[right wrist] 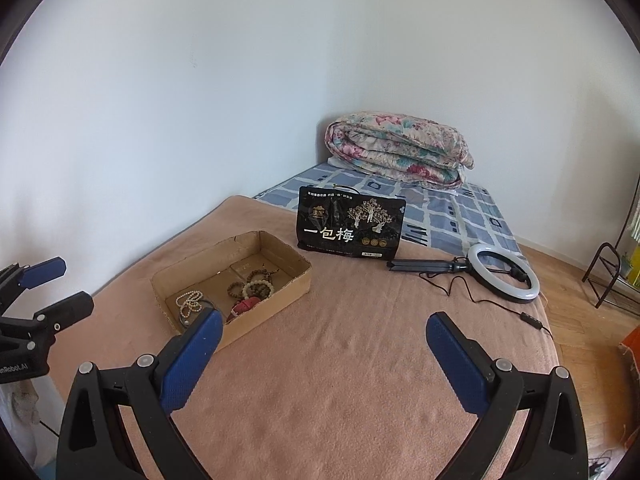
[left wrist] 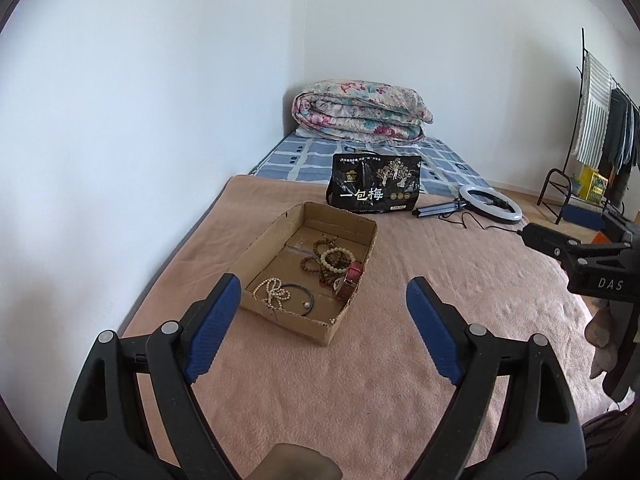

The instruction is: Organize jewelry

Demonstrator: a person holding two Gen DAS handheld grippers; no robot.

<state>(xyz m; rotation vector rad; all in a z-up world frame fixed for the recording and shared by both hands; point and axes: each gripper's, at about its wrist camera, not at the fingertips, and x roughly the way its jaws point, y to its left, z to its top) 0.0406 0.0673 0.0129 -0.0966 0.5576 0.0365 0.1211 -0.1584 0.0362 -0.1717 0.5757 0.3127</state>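
1. The left gripper (left wrist: 324,312) and right gripper (right wrist: 324,342) both stand wide apart, empty.
2. Ahead of both, a shallow brown cardboard box (left wrist: 362,236) holds the jewelry.
3. Its white pearl necklace (left wrist: 273,289) looks light, limp and slippery; pinch a bunched loop, probably.

- Cardboard box (left wrist: 280,322): matt, rough torn edges.
- Blanket (left wrist: 400,340): fuzzy pink cloth.
- Snack bag (left wrist: 374,190) at twelve o'clock: glossy black plastic.

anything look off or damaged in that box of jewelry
The cardboard box is worn: its near rim is ragged and torn at the corner. Inside, the brown bead strands, cream bracelet and red-strapped watch lie heaped together rather than sorted.
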